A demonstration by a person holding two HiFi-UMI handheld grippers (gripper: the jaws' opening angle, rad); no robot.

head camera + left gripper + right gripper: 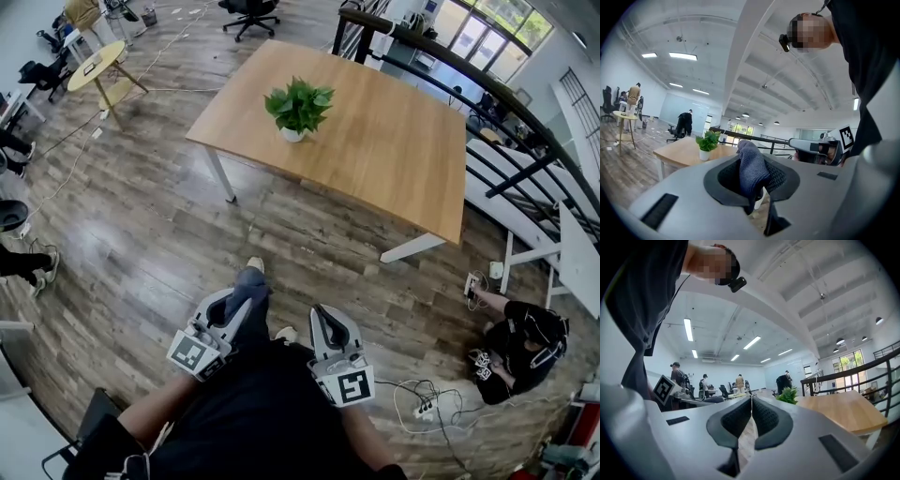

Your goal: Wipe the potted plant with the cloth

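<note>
The potted plant (298, 109) stands upright toward the left end of the wooden table (394, 159), well apart from us and its leaves not yet wiped. We hold both grippers level, close to our body. The left gripper (242, 305) has its jaws clamped on a blue-grey cloth (751, 171), a fold of which bulges up between the pads. The right gripper (751, 411) has its jaws pressed together on nothing. We judge several ways this could go wrong from here. The cloth is pinched by a bunched fold and could slide out when dragged across leaves. The small white pot looks light, so a one-sided wipe could tip it or shove it toward the table edge unless the right gripper opens and steadies it. Thin stems could also bend under a hard pass. To our right a tangle of cables (424, 403) lies on the floor near a seated person (520, 342) — a snagged foot on the walk-up would jolt both grippers.
</note>
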